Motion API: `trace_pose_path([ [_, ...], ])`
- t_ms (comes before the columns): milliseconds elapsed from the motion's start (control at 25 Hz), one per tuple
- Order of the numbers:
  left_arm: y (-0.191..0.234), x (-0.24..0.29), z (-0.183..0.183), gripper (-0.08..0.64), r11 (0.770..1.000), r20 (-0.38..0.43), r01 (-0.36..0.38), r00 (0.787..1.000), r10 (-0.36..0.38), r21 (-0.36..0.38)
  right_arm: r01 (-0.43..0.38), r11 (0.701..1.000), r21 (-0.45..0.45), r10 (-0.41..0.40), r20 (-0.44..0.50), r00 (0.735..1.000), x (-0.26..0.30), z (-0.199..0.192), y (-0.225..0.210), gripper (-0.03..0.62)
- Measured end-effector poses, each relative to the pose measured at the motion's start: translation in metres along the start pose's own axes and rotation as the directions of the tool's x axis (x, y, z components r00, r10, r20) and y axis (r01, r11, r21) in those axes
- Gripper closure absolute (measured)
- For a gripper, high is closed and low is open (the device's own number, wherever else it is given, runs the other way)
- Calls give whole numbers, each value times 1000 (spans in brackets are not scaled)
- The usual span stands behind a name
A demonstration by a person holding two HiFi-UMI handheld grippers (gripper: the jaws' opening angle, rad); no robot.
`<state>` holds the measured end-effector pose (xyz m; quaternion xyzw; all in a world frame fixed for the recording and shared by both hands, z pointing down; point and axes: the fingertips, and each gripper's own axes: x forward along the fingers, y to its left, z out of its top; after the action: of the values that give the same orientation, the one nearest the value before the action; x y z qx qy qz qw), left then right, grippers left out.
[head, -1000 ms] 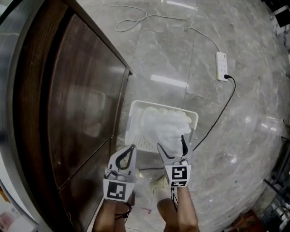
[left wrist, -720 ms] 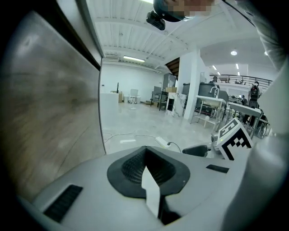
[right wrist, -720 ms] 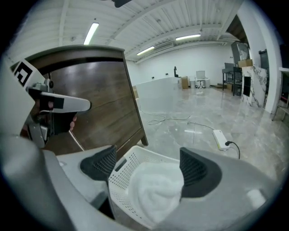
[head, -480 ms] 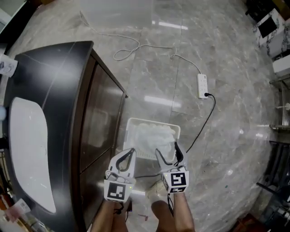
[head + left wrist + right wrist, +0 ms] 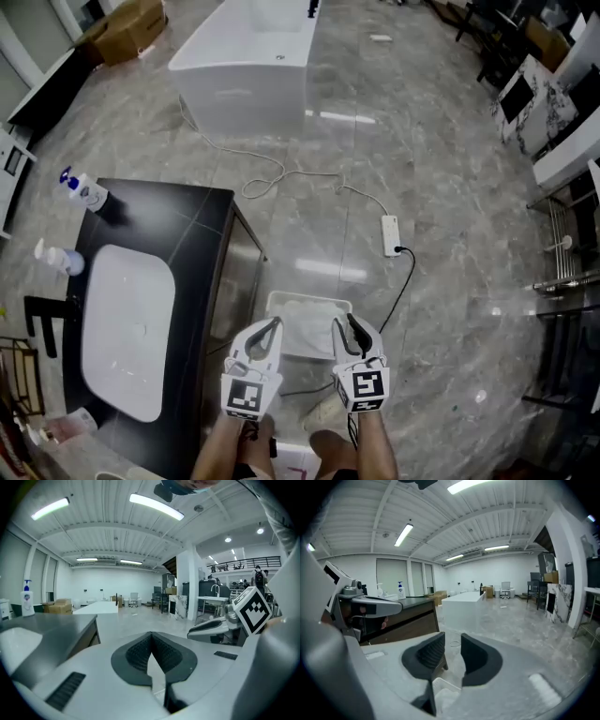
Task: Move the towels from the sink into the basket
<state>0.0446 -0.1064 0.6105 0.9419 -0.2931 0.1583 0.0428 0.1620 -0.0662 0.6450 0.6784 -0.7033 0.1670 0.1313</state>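
- Two grippers sit nearest me: the left gripper (image 5: 265, 330) has its jaws pressed together on nothing; the right gripper (image 5: 354, 330) has just been closing, with a narrow gap left between its pads and nothing in it.
- Both have come up from the floor over the last second; the basket (image 5: 277, 300) now sits well below them and looks smaller in the head view.
- The towels (image 5: 307, 323) lie heaped inside that basket, just beside the dark cabinet (image 5: 197, 225).
- Further left, the sink (image 5: 127, 328) shows a bare white bowl; I see no towel in it, so I judge the transfer finished, or nearly.
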Motion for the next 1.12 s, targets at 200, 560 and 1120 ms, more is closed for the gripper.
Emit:
trace_pose_path([
  [200,-3,-32,87,551,1000,40,-14,999,13,27,32,999,-25,-30,71,997,-50,91,-1,509],
  [560,-32,-98,191,551,999,85,-16,996,12,48,97,993,-62,-86,167,982,-144,207,0,563],
  [1120,-38,-169,235,551,995,120,-43,992,32,86,142,986,-87,-122,202,972,-233,236,34,592],
])
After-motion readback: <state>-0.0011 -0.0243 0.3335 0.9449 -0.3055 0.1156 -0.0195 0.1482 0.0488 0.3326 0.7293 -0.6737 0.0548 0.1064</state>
